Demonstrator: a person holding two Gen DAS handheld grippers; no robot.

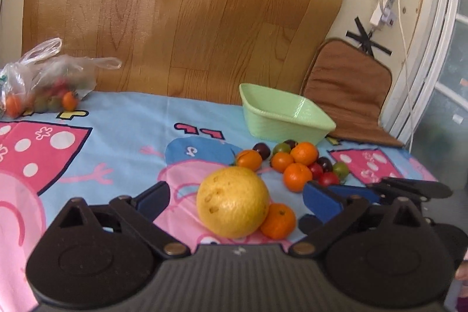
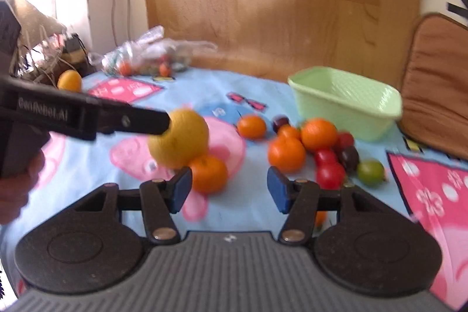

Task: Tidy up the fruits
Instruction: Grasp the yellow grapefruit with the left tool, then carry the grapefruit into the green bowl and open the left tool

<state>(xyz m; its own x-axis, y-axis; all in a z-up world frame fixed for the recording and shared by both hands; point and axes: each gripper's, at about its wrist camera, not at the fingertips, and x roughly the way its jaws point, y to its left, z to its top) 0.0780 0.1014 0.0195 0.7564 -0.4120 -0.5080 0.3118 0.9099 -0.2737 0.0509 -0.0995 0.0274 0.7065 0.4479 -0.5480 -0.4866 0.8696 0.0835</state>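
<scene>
Yellow, round pomelo-like fruit (image 1: 232,202) sits between the left gripper's (image 1: 237,199) parted jaws, ready for grasping; the right gripper (image 2: 229,189), jaws apart, waits near the pale-green plastic basket (image 2: 345,101).

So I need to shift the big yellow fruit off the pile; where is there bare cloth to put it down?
Bare cloth lies left of the yellow fruit, between it and the plastic bag, and in front of the green basket on its left. It is crowded right of it, where the oranges and the small red and green fruits cluster.
</scene>
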